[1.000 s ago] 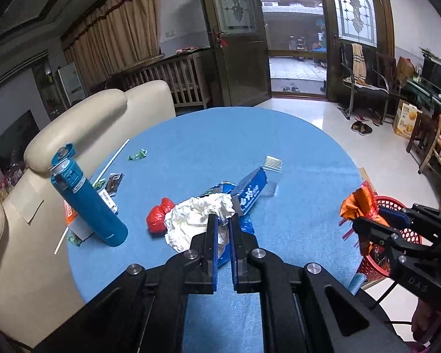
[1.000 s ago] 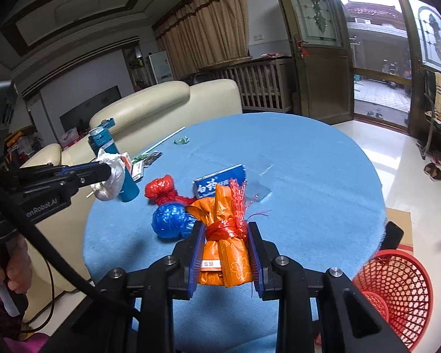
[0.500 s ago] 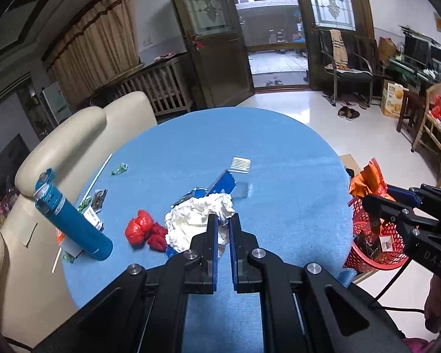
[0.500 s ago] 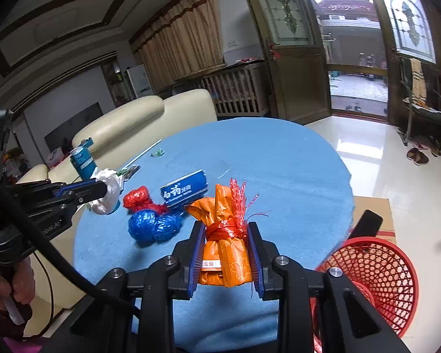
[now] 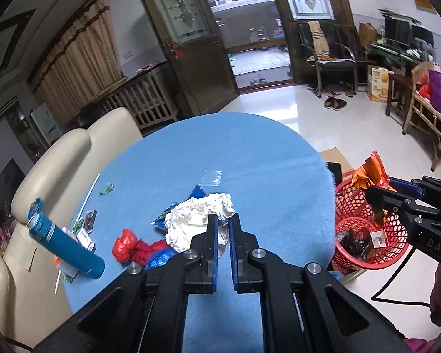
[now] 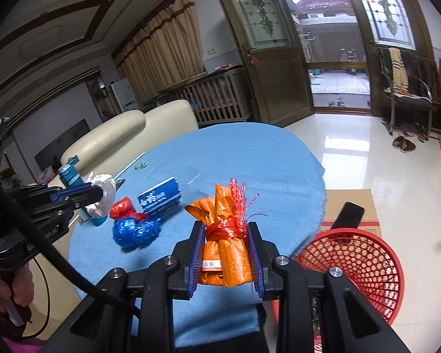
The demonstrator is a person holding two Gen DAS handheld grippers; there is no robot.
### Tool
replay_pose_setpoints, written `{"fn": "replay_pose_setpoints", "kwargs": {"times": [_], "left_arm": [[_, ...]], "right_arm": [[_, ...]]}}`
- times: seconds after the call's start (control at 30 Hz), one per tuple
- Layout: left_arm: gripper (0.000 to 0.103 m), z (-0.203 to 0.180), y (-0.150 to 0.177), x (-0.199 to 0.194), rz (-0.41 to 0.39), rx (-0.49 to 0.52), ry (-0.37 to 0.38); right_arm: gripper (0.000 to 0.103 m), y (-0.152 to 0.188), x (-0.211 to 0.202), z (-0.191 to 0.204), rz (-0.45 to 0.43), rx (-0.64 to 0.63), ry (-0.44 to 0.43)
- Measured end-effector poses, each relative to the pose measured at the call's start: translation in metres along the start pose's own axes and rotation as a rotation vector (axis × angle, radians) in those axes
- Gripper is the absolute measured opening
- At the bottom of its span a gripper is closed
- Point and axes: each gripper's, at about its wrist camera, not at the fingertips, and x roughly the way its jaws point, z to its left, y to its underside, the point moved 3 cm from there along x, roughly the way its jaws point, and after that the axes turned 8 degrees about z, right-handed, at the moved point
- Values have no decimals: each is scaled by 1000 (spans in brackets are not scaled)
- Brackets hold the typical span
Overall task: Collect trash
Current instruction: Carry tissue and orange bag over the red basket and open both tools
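The right hand-held gripper (image 6: 225,253) is clamping the orange bundle (image 6: 225,254) upright, long axis vertical and tied fringe pointing up, beside the red basket (image 6: 364,267), while the left hand-held gripper (image 5: 223,223) is pinching white crumpled paper (image 5: 197,214) above the tabletop (image 5: 264,176).

Left tool (image 5: 222,220): black angular frame, blue finger pads, round silver screws, white lettering on its side, black cable trailing. Right tool (image 6: 225,235): same black frame, ribbed blue pads, silver screws, white "DAS" lettering, black cable.
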Motion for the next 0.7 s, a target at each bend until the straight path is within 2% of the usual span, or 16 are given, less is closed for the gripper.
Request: {"fn": "replay_pose_setpoints", "kwargs": {"times": [0.4, 0.57, 0.7], "left_arm": [[8, -53, -21, 5, -3, 123, 37], [8, -81, -31, 9, 14, 176, 163], [8, -109, -39, 13, 38, 213, 315]], "right_arm": [[31, 12, -18, -73, -3, 141, 76], [31, 13, -27, -106, -14, 206, 119], [31, 17, -30, -131, -10, 272, 138]]}}
